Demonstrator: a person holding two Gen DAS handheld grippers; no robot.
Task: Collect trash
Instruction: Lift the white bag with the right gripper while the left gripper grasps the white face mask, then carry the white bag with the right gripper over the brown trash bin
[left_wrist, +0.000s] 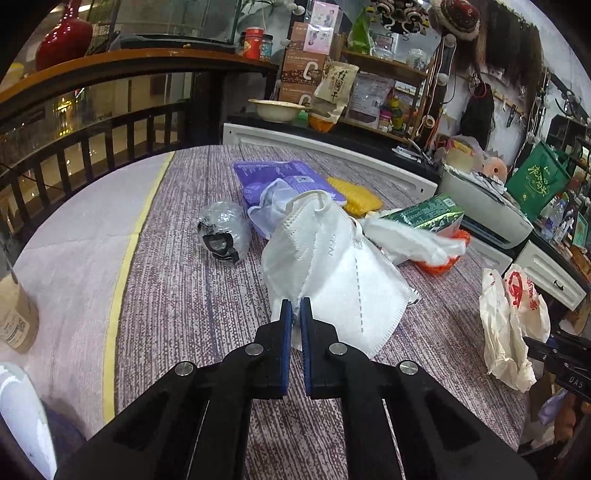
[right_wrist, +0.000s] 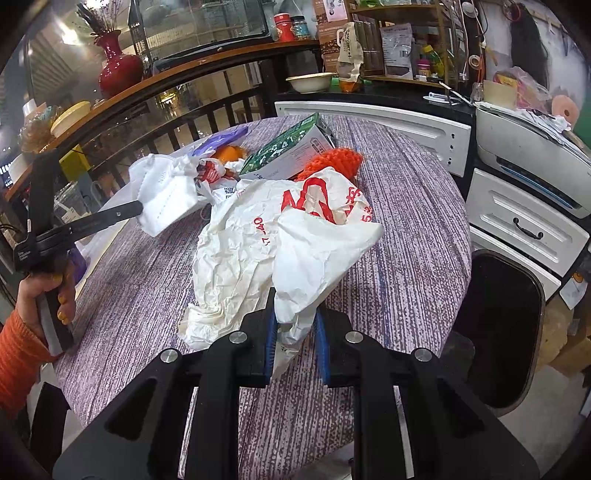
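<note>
Left gripper (left_wrist: 296, 308) clamped on near corner of white face mask (left_wrist: 325, 266), mask lifted off purple-streaked table (left_wrist: 177, 295); right of it green carton (left_wrist: 428, 214); right gripper (right_wrist: 295, 325) pinching crumpled white paper bag (right_wrist: 266, 236) with red print, over table

Green carton (left_wrist: 424, 216) half under crumpled white wrapper (left_wrist: 413, 240); purple packet (left_wrist: 280, 177) behind mask (left_wrist: 332, 266)

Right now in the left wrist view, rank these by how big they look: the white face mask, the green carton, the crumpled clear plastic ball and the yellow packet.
1. White face mask, largest, though nearness to the camera inflates it.
2. Green carton.
3. Clear plastic ball, looking about the carton's size, so those two are unsure.
4. Yellow packet, partly hidden.
</note>
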